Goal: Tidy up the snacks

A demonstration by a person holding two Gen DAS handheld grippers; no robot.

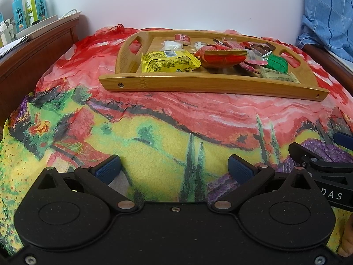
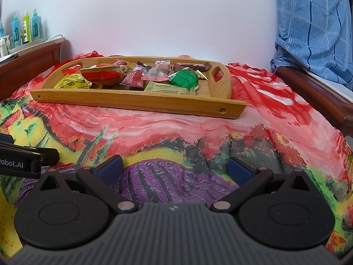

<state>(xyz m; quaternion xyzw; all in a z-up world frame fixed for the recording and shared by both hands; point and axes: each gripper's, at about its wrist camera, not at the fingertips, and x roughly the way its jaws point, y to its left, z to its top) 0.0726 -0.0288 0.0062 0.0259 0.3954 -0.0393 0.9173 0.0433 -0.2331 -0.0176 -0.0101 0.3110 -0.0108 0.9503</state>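
Bamboo tray [image 1: 211,84] of snacks [image 2: 185,78] straight ahead on the bed, long axis crosswise, well beyond left gripper [image 1: 174,167] and right gripper [image 2: 175,167], both spread wide, empty, roughly equally near.

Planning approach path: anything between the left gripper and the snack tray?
Only bare patterned cloth between left gripper and tray; left wrist view shows it.

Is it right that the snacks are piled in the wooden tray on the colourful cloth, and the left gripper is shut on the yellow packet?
Not quite. The left gripper is open and empty, hovering over the colourful cloth; the left wrist view shows it. The yellow packet lies in the wooden tray with the other snacks.
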